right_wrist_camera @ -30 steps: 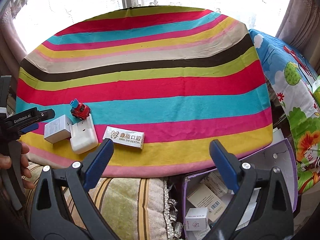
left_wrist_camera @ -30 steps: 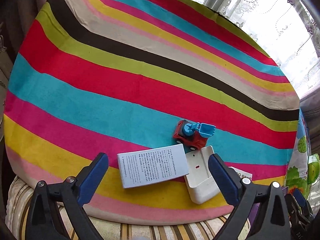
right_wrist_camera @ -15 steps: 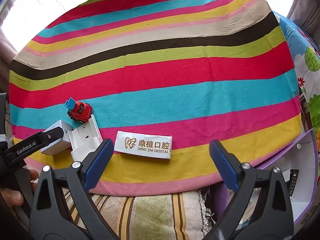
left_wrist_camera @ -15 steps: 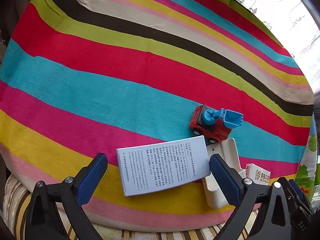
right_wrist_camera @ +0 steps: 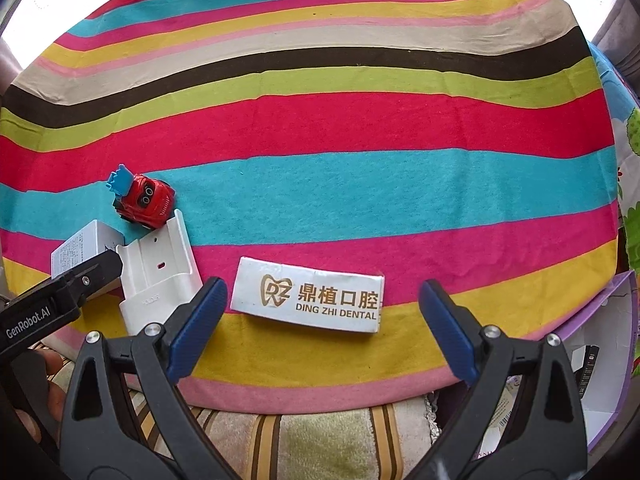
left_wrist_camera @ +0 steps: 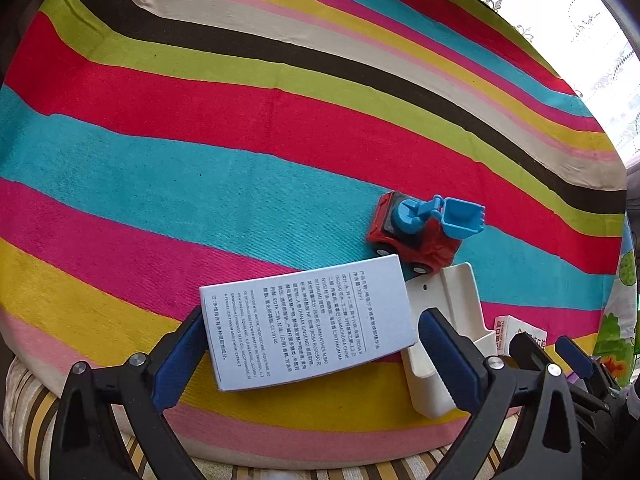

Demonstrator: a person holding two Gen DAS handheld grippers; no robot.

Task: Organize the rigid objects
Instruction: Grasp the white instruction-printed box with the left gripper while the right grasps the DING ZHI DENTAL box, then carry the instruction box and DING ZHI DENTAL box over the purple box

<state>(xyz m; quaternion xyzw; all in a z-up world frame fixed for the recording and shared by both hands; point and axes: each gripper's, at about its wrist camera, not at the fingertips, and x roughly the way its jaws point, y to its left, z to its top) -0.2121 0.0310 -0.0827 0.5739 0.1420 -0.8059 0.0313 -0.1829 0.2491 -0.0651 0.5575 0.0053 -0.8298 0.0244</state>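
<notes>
Your wide-open left gripper (left_wrist_camera: 308,354) straddles the white box (left_wrist_camera: 306,320) near the striped cloth's (left_wrist_camera: 240,160) front edge, your right gripper (right_wrist_camera: 320,328) gapes before the dental box (right_wrist_camera: 308,294), so sorting seems barely begun.

Two boxes (left_wrist_camera: 308,322) (right_wrist_camera: 308,295) lay on the striped cloth (right_wrist_camera: 360,128), with one toy digger (left_wrist_camera: 420,232), one white holder (right_wrist_camera: 160,280), and two claws (left_wrist_camera: 308,364) (right_wrist_camera: 322,328).

A cloth of broad bright stripes in red, turquoise, pink, yellow, green, brown and beige (right_wrist_camera: 360,184) covers the supporting surface. Near its front edge lie a pale blue printed cardboard box (left_wrist_camera: 308,320), a cream plastic holder (right_wrist_camera: 158,280) touching it, and a red toy digger with a blue scoop (left_wrist_camera: 424,228) just behind. A white "DING ZHI DENTAL" carton (right_wrist_camera: 308,300) lies flat nearby.
</notes>
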